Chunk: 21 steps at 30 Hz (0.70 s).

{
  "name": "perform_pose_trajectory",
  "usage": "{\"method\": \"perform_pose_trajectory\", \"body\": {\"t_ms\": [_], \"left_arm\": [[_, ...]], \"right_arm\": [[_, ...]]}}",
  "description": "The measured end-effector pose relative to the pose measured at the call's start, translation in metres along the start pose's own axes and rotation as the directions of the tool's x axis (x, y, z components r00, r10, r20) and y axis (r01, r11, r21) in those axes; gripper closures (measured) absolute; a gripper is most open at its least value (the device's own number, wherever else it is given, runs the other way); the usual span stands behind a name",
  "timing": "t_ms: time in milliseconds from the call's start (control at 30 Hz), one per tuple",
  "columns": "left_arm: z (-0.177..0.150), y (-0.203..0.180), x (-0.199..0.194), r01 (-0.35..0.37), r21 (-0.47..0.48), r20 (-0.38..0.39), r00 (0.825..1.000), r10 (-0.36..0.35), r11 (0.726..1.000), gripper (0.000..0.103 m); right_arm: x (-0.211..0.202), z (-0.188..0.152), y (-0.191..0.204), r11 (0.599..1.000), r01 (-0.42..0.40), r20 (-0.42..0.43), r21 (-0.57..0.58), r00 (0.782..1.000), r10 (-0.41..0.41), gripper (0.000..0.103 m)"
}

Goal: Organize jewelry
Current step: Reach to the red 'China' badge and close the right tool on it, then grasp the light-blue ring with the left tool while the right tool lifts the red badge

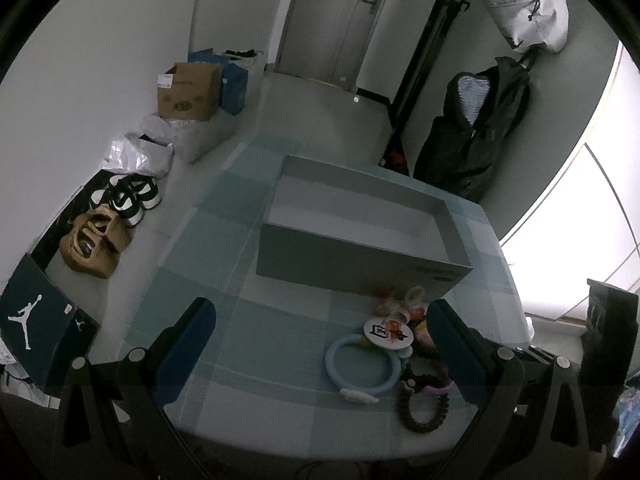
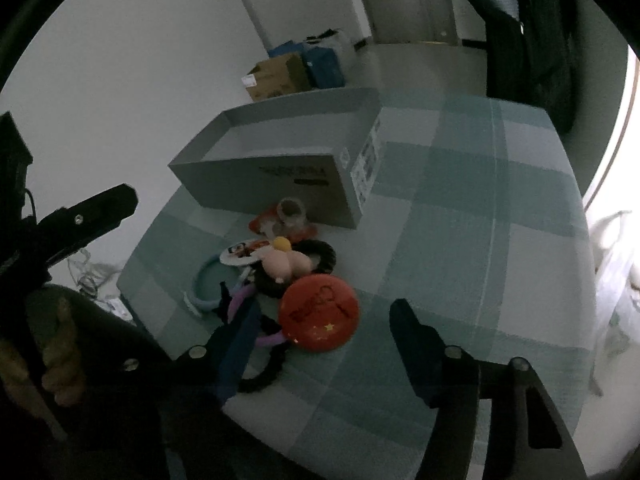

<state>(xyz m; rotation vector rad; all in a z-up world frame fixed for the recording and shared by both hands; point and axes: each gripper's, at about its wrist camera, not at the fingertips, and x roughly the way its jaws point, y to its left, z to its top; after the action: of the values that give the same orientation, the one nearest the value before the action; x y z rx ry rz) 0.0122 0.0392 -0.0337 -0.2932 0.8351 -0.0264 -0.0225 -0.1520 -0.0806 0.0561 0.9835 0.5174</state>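
Nearest the right-wrist camera, the right gripper (image 2: 324, 336) is hanging over the table's near edge with its jaws partly apart and gripping nothing; the red disc (image 2: 319, 311) is lying between the fingers, and no pad is visibly pressing on it. Just beyond it the jewelry pile (image 2: 280, 264) is sitting in a heap: a pale blue ring (image 1: 362, 366), a dark beaded bracelet (image 1: 422, 412), a round printed badge (image 1: 387, 333), a black braided band (image 2: 320, 258) and a pink figure (image 2: 286, 266), all touching or overlapping. Seen from the left wrist, the left gripper (image 1: 320, 340) is standing wide apart and empty, the blue ring lying between its fingers and most of the pile hugging the right-hand finger. A hand (image 2: 60, 344) is showing at the lower left of the right-wrist view.

Under everything, a checked teal-and-white tablecloth (image 1: 248, 320) is covering the table. Behind the pile, just beside it, an open grey box (image 1: 360, 240) is sitting with nothing visible inside. To the right of the box the cloth is lying bare up to the table's edge.

Farther off, shoes (image 1: 128, 196), a cardboard carton (image 1: 188, 92) and bags are lining the floor along the white wall, with a door (image 1: 340, 20) beyond and a dark jacket (image 1: 476, 128) hanging.
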Motion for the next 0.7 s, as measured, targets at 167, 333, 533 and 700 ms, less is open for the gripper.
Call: {"method": "perform_pose_trajectory", "body": {"t_ms": [167, 333, 533, 700], "left_arm": [[0.0, 0.011, 0.007, -0.001, -0.019, -0.045, 0.999, 0.0, 1.0, 0.001], [-0.005, 0.016, 0.013, -0.019, -0.001, -0.122, 0.992, 0.018, 1.0, 0.001], [-0.016, 0.003, 0.016, 0.005, 0.092, -0.182, 0.983, 0.012, 0.996, 0.001], [-0.023, -0.016, 0.022, 0.018, 0.214, -0.212, 0.977, 0.029, 0.977, 0.001]], "right_arm": [[0.005, 0.001, -0.004, 1.0, 0.002, -0.014, 0.002, 1.0, -0.002, 0.052], [0.004, 0.003, -0.003, 1.0, -0.005, -0.017, -0.003, 1.0, 0.005, 0.061], [0.002, 0.006, -0.004, 1.0, -0.014, 0.0, 0.012, 1.0, 0.014, 0.061], [-0.009, 0.011, -0.012, 0.998, -0.038, 0.041, 0.052, 0.998, 0.036, 0.061]]}}
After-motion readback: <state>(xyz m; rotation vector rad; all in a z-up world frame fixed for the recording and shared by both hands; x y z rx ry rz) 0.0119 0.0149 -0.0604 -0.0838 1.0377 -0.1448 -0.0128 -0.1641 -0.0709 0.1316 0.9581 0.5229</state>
